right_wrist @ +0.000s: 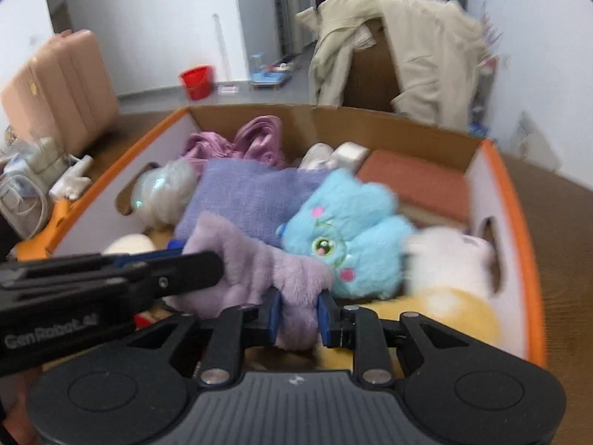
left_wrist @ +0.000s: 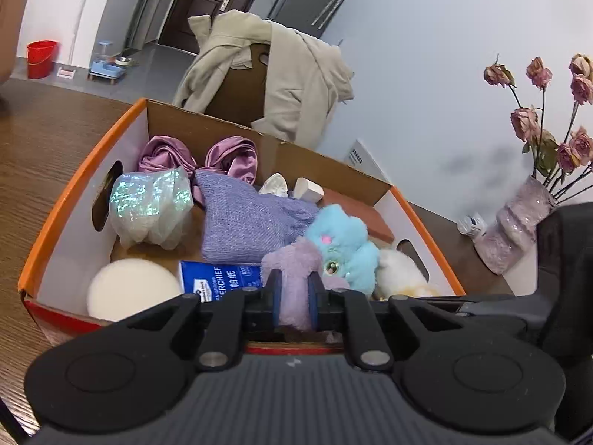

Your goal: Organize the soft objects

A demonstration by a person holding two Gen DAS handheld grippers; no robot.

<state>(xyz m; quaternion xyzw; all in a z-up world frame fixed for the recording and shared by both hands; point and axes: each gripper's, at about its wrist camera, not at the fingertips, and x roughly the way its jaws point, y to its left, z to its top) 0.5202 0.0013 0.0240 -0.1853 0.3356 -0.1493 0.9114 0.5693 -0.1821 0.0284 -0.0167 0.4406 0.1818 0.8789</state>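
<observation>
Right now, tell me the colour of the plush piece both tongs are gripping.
Pale lilac. The plush piece is clearest in the right wrist view, next to the blue plush toy.

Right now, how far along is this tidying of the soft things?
Most already looks done: the cardboard box holds the knitted purple cloth, satin bundles, shimmery pouch, blue plush and white plush. In hand: both the left gripper and right gripper are shut on the lilac plush, over the box. Left, I'd guess: releasing it inside.
</observation>
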